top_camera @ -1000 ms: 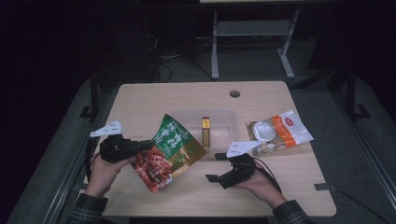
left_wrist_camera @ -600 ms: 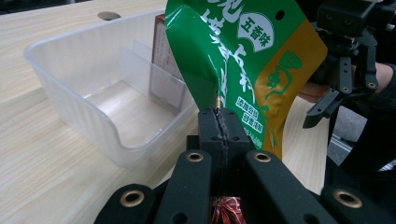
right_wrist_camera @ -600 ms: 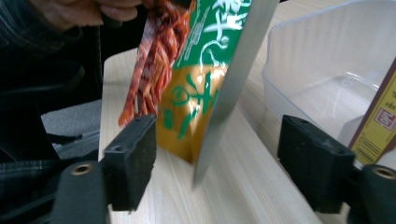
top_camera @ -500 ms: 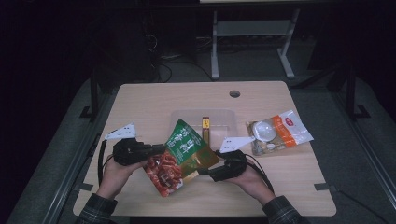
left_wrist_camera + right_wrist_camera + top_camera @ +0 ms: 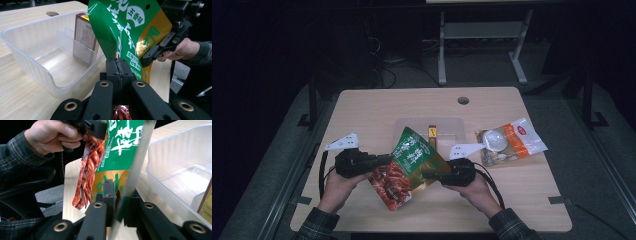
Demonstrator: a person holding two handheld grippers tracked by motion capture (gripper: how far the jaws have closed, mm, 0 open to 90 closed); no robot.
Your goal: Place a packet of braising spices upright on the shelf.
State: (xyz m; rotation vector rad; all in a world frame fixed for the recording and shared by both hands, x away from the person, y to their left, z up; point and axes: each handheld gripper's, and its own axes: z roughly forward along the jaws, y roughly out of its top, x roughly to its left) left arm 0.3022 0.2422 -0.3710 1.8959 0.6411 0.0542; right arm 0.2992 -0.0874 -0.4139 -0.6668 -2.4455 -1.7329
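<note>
A: Start at the left side of the table (image 5: pixel 362 105). What has the left claw (image 5: pixel 379 161) got?

B: Its jaws are pinched tight on the left edge of the snack bag (image 5: pixel 409 165), the green, gold and red one. In the left gripper view the two jaws meet with the bag's seam squeezed between them (image 5: pixel 117 67).

A: And where is the bag against the clear tray (image 5: pixel 412 127)?

B: Just in front of it, on the person's side, lifted and tilted, with its green top corner overlapping the tray's front wall. The red bottom end hangs lowest, toward the person.

A: What is in the tray?

B: A small brown and yellow box (image 5: pixel 432 136) standing by a divider.

A: Now the right claw (image 5: pixel 429 174).

B: It sits at the bag's right edge, in front of the tray. Its jaws have just been closing, and in the right gripper view they stand narrow with the bag's edge running up between them, so it grips the bag too.

A: Anything to the right of the tray?

B: An orange and white packet (image 5: pixel 512 142) lying flat on the table, clear of both hands.
</note>
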